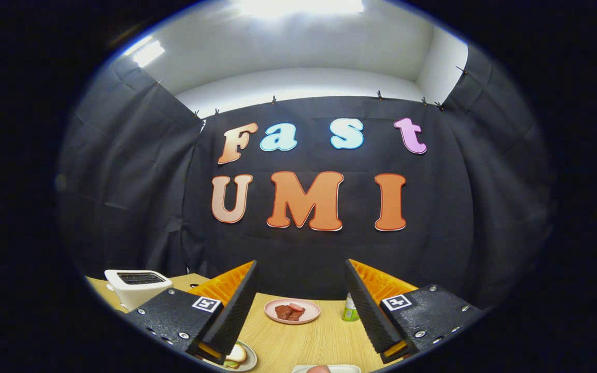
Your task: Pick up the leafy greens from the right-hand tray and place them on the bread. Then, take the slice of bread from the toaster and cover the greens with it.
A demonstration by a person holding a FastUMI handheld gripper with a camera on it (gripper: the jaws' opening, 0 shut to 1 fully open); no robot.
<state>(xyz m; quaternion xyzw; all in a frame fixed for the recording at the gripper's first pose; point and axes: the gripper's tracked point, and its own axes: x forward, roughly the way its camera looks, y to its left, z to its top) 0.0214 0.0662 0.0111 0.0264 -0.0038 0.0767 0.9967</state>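
Bread [237, 354] beside open gripper [301, 305]

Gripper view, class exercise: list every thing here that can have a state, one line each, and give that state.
gripper: open, fingers wide apart, holding nothing, raised above the table.
toaster: upright on the table, slots facing up; whether bread sits inside cannot be told.
pink plate: lying flat beyond the fingers, carrying reddish pieces of food.
bread: resting on a plate, green showing beneath it.
green bottle: standing upright, partly behind a finger.
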